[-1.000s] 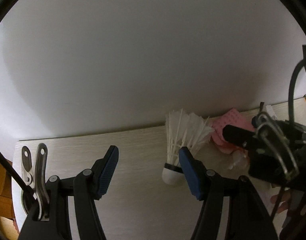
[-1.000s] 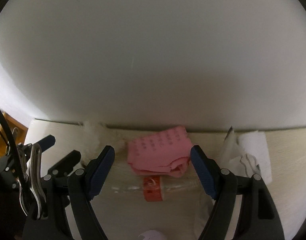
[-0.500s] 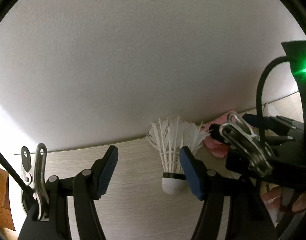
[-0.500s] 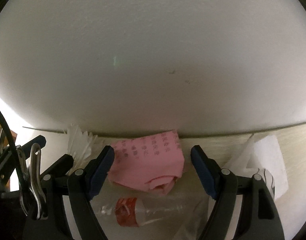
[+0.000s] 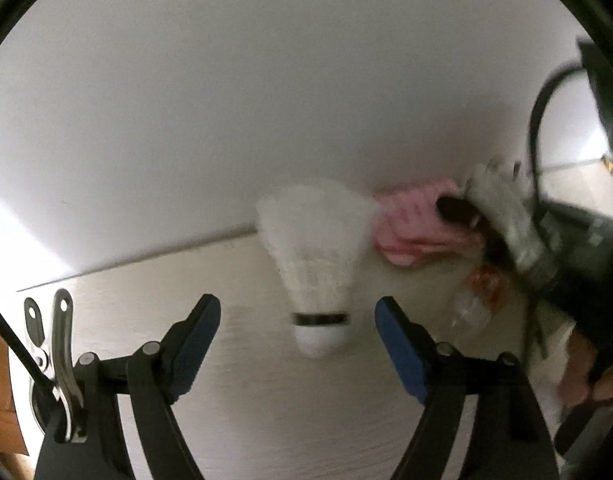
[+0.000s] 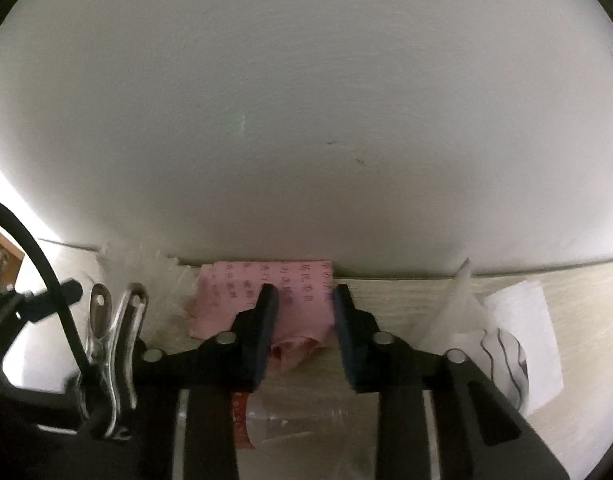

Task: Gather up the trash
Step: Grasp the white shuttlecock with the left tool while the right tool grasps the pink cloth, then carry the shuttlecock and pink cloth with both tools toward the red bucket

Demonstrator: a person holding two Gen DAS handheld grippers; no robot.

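A white shuttlecock (image 5: 316, 256) stands cork-down on the pale wood table, just ahead of my open left gripper (image 5: 296, 312). A crumpled pink printed paper (image 6: 262, 300) lies against the wall; it also shows in the left wrist view (image 5: 410, 224). My right gripper (image 6: 304, 300) has its jaws narrowed around the pink paper, fingers on either side of its crumpled part. A clear plastic bottle with a red label (image 6: 290, 420) lies under the right gripper, also seen in the left wrist view (image 5: 472, 300).
The white wall (image 6: 306, 120) rises right behind the trash. White paper and a clear plastic wrapper (image 6: 502, 332) lie to the right of the pink paper. The table's left edge (image 5: 16, 344) is near my left gripper.
My right gripper has moved forward and its jaws have closed in around the pink paper. My left gripper has shifted so the shuttlecock sits centred between its fingers.
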